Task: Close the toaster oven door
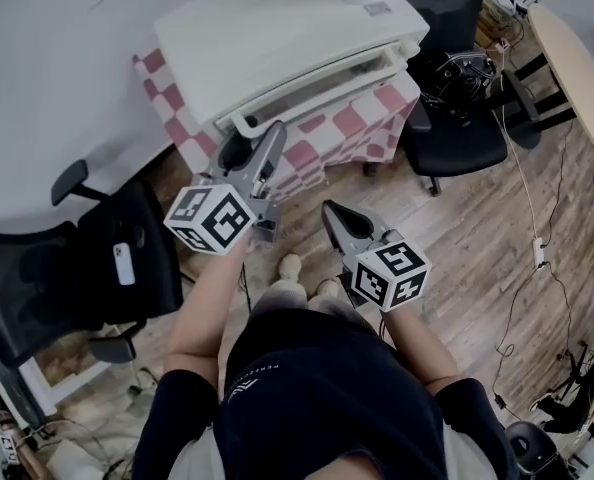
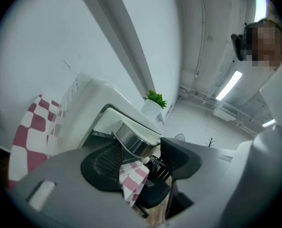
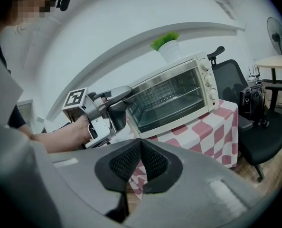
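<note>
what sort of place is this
Probably an office or lab, not a kitchen: black office chairs, loose cables across a wooden floor, and the toaster oven on a checked cloth.

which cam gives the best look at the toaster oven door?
Right gripper view: the toaster oven door faces the camera, glass whole, looks shut. Head view shows only its top edge and handle. Left gripper view sees it edge-on, close up.

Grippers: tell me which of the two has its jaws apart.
The left gripper, up by the toaster oven: its jaws stand wide apart, gripping nothing. The right gripper has its jaws together, empty.
</note>
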`<control>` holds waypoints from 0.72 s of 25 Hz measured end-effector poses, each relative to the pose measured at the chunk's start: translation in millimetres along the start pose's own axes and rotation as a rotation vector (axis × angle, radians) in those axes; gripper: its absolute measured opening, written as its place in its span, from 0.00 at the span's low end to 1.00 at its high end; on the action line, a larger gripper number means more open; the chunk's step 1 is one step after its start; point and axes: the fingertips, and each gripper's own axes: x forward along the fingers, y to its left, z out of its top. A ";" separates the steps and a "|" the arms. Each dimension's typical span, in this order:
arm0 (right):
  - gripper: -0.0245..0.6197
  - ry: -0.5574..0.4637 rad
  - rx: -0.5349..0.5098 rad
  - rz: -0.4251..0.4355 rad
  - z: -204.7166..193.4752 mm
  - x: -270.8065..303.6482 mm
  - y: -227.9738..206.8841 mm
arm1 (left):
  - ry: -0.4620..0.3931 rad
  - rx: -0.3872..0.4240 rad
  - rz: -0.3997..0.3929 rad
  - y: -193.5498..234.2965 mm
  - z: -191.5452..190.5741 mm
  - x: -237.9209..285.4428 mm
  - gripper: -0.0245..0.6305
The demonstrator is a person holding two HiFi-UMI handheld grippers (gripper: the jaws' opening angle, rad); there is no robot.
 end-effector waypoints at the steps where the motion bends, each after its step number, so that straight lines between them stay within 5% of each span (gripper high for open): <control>1: 0.04 0.000 0.001 0.000 0.1 0.5 -0.1 | 0.006 0.029 0.023 1.5 -0.4 0.1 0.42; 10: 0.04 -0.012 0.000 -0.011 3.0 -0.5 -2.9 | 0.052 0.138 0.086 0.8 -6.9 -16.8 0.39; 18: 0.04 -0.039 -0.011 -0.021 10.6 -8.8 -2.0 | 0.108 0.196 0.102 -5.4 -11.9 -43.8 0.17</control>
